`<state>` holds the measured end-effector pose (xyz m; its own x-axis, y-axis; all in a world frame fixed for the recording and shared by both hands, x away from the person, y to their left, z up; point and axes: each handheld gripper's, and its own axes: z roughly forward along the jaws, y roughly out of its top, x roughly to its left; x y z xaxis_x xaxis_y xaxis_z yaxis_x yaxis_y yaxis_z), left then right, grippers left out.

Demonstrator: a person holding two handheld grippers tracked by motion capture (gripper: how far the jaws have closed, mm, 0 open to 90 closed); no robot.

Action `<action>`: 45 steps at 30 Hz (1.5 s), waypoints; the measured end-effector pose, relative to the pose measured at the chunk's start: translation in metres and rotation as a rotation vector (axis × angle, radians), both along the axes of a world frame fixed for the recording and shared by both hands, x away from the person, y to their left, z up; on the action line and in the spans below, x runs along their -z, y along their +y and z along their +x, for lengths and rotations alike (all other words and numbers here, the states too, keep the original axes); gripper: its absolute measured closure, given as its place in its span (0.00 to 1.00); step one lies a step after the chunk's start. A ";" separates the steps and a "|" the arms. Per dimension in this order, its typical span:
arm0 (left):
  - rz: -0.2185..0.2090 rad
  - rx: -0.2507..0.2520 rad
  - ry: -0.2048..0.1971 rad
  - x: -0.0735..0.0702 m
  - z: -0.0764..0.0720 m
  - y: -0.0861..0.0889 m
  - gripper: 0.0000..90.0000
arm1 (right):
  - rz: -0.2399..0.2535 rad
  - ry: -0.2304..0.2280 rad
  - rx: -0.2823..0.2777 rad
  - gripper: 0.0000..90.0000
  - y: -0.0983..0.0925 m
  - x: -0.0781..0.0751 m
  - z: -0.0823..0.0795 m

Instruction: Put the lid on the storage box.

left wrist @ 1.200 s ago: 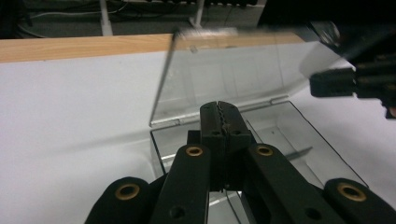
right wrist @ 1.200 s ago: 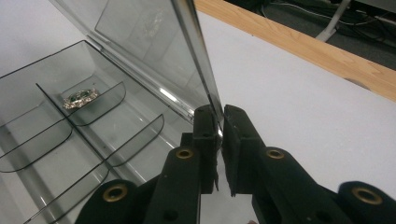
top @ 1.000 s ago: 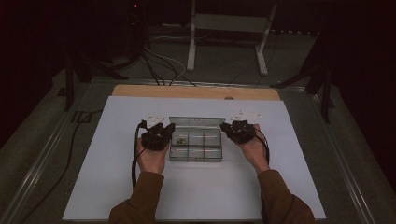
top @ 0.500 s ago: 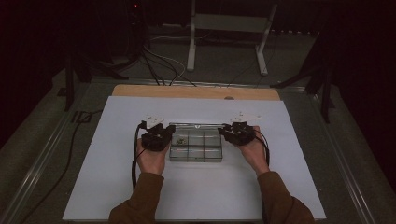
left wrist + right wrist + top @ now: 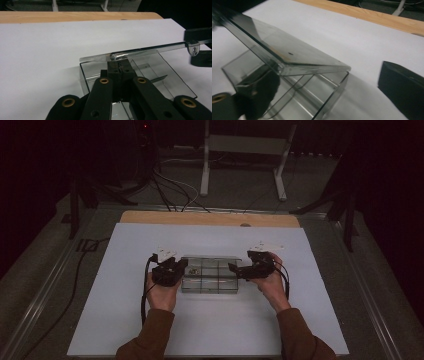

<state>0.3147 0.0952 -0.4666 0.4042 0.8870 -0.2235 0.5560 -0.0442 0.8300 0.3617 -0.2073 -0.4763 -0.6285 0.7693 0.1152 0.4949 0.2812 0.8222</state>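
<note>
A clear plastic compartment box [image 5: 210,282] sits mid-table on the white sheet. Its hinged lid [image 5: 140,52] hangs tilted a little above the box [image 5: 294,100]. My left gripper [image 5: 119,64] is shut on the lid's front lip at the left end of the box [image 5: 180,266]. My right gripper [image 5: 238,269] is at the box's right end. Its jaws have just been opening and now stand wide, one on each side of the lid's corner [image 5: 337,67] without pressing it. One right fingertip [image 5: 402,87] rests on the sheet and the other shows darkly through the plastic.
A white sheet [image 5: 125,310] covers the table, with a wooden strip [image 5: 210,218] along the far edge. Small dark bits lie in one back compartment [image 5: 192,270]. Cables [image 5: 75,285] trail off the left side. A metal stand [image 5: 240,150] is on the floor beyond.
The lid has come down from a steeper raised angle to just above the box. My right gripper's jaws have spread apart and let the lid go. Both hands stayed roughly in place.
</note>
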 end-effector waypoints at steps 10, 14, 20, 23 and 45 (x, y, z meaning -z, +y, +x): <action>0.004 0.011 0.010 0.008 -0.004 -0.002 1.00 | 0.065 -0.021 -0.008 0.00 -0.011 -0.001 -0.024; 0.007 0.014 0.014 0.010 -0.006 -0.002 1.00 | 0.055 -0.057 -0.012 0.00 -0.011 -0.005 -0.032; 0.013 0.023 0.022 0.013 -0.009 -0.002 1.00 | 0.047 -0.093 0.001 0.00 -0.013 -0.003 -0.042; 0.017 0.025 0.025 0.015 -0.011 -0.002 1.00 | 0.053 -0.095 0.011 0.00 -0.016 -0.003 -0.045; 0.027 0.043 0.056 0.028 -0.021 -0.002 1.00 | 0.043 -0.115 0.064 0.00 -0.039 0.001 -0.060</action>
